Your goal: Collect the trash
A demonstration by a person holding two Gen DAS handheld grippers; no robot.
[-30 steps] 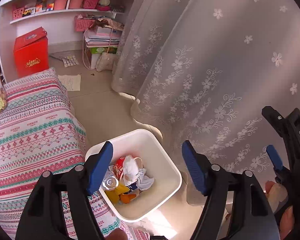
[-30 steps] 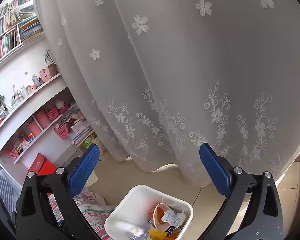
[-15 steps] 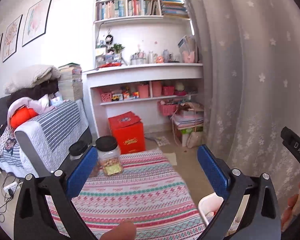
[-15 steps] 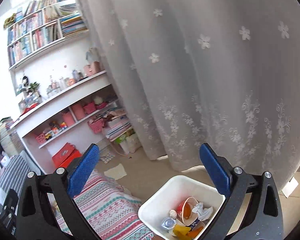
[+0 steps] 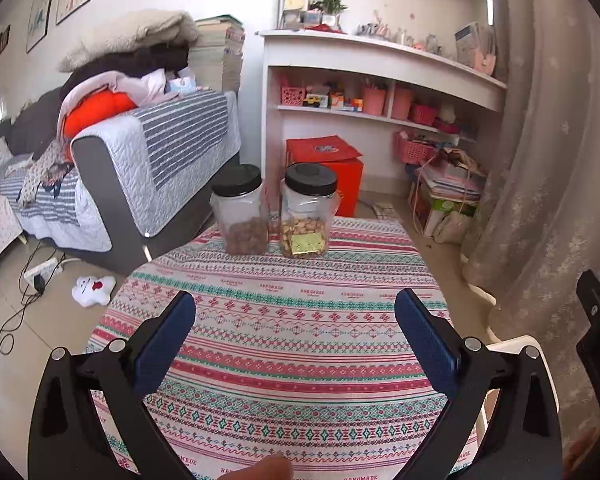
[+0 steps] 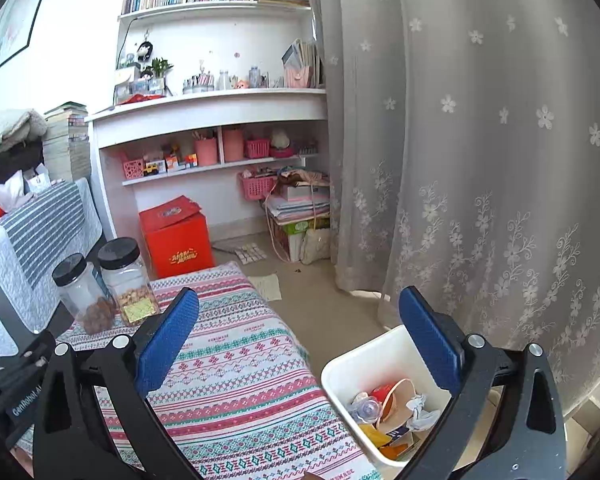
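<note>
A white square bin (image 6: 364, 364) stands on the floor beside the table and holds several pieces of trash (image 6: 392, 412): crumpled paper, a cup, a bottle, yellow wrappers. In the left wrist view only its rim (image 5: 516, 342) shows. My left gripper (image 5: 296, 340) is open and empty above the patterned tablecloth (image 5: 292, 312). My right gripper (image 6: 300, 340) is open and empty, above the table's right edge and the bin. No loose trash shows on the table.
Two black-lidded jars (image 5: 276, 208) with snacks stand at the table's far edge. A red box (image 6: 176, 236), a white shelf unit (image 6: 220, 120) and a stack of papers lie beyond. A flowered curtain (image 6: 480, 160) hangs right; a sofa (image 5: 140, 152) stands left.
Both grippers have swung up and left, away from looking down into the bin. The table, jars and shelves have come into view. Both stay open and empty.
</note>
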